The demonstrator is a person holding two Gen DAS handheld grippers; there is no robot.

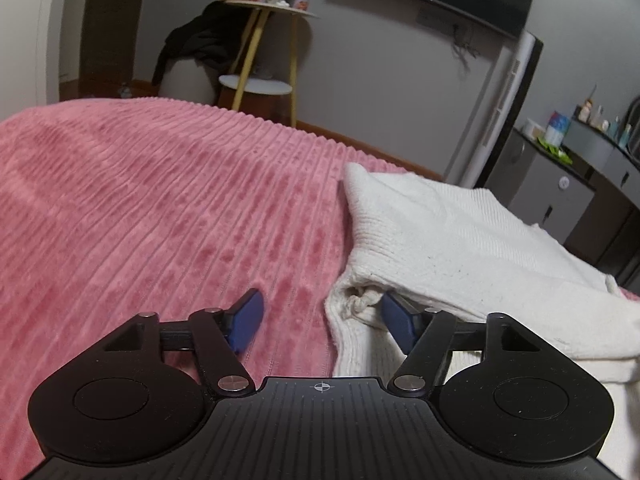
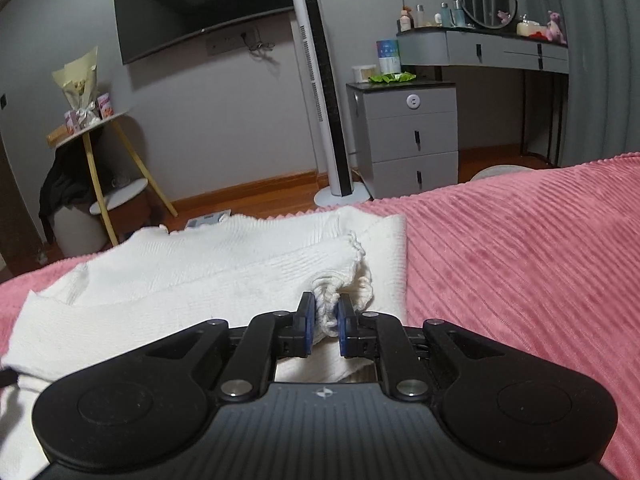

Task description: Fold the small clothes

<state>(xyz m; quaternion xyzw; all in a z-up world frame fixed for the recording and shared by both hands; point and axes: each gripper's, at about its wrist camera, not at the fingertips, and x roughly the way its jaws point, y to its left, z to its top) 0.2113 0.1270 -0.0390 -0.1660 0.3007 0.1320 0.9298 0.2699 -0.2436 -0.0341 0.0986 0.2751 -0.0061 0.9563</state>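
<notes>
Left gripper [image 1: 322, 316]: Jaws are spread wide. The blue pads [image 1: 249, 316] are set well apart; the left one is laid against the pink blanket, the right one is tucked under the edge of the white knit garment. Nothing is pinched between them.

Right gripper [image 2: 326, 316]: Jaws are pressed nearly together on a bunched, scalloped cuff of the garment. The knit is seen squeezed between the two blue pads.

White knit garment [image 1: 460, 232]: It is laid on the pink blanket in a partly folded state, with one layer doubled over another. In the left wrist view it is found to the right of the tool, its ribbed band running away from the camera toward the far edge of the bed. In the right wrist view [image 2: 224, 264] its long axis is seen to run from lower left to upper right, the gathered cuff being pointed at the tool and the far corner reaching the bed's edge.

Pink blanket [image 1: 160, 208]: A ribbed plush cover is spread over the bed; its ribs run roughly along the garment's ribbed band in the left wrist view.

Surroundings: A tower fan [image 2: 324, 96], a grey drawer unit [image 2: 412, 140], a wall-mounted television [image 2: 204, 4] and a round side table [image 2: 92, 128] bearing a bouquet are noted beyond the bed.
</notes>
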